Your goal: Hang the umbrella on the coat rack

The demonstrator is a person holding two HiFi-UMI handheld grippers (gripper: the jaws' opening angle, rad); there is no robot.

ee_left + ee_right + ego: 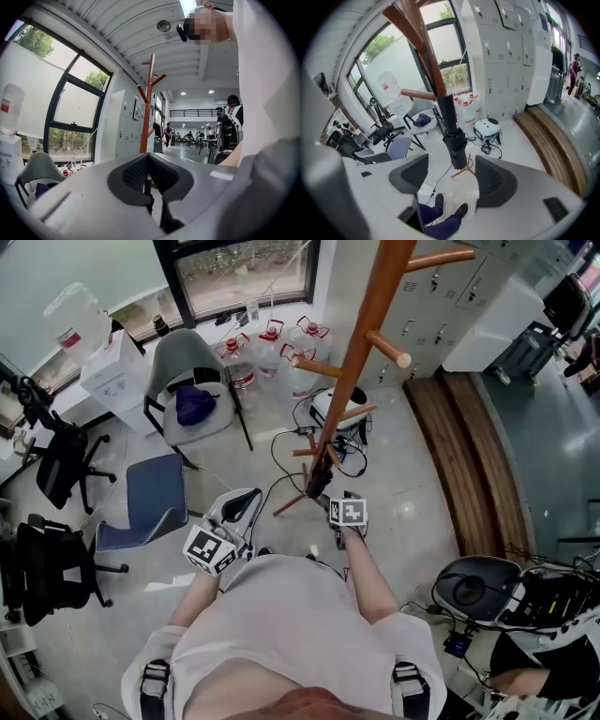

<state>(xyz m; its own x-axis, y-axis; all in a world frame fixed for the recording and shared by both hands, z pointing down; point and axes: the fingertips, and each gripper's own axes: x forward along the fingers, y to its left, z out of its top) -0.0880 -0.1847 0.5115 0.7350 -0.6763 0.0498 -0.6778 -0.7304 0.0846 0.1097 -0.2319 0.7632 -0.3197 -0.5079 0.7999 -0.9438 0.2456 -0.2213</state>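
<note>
The wooden coat rack [361,343] rises in front of me, with pegs sticking out at several heights. A folded black umbrella [319,480] hangs down along its pole [419,37]. In the right gripper view the umbrella [451,126] hangs just ahead of my right gripper [452,180], whose jaws are wide open, not touching it. In the head view the right gripper [330,497] sits right below the umbrella's lower end. My left gripper [246,502] is off to the left, shut and empty. Its view shows the rack [147,108] further off behind the left gripper [147,174].
A grey chair [192,390] with a blue cloth and a blue chair [155,498] stand to the left, with black office chairs [56,460] beyond. Water bottles [272,343], a white round device [337,407] and cables lie behind the rack. A wooden platform [469,456] and lockers [441,296] are on the right.
</note>
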